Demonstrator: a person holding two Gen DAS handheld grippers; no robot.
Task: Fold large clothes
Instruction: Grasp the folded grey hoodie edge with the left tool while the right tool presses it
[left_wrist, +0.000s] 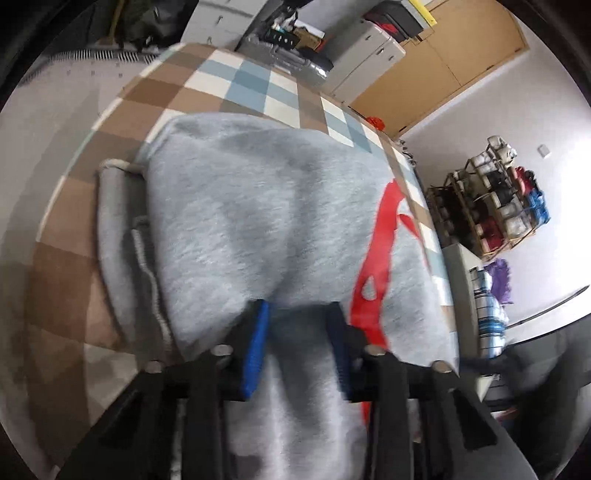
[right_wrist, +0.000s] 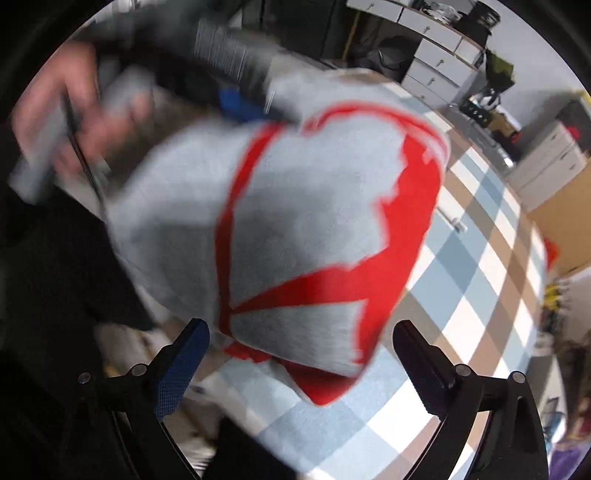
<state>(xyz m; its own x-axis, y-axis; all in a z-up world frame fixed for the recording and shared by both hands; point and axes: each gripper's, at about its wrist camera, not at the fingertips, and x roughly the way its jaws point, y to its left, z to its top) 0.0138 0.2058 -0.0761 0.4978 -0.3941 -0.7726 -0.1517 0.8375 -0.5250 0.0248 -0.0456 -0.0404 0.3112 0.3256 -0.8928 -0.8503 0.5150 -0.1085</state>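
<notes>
Tabletop (left_wrist: 236, 85) under brown, white and blue checked cloth, grey sweatshirt (left_wrist: 258, 206) with red print lying rumpled across it, folded grey layers at one side

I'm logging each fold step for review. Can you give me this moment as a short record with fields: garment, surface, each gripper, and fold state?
garment: grey sweatshirt with a red print, bunched up, partly lifted
surface: checked tablecloth in brown, blue and white
left gripper: closed on a fold of the grey fabric
right gripper: open wide, its fingers on either side of the sweatshirt's lower edge, not gripping
hand: blurred, holds the left gripper's handle
fold state: not yet neatly folded
</notes>
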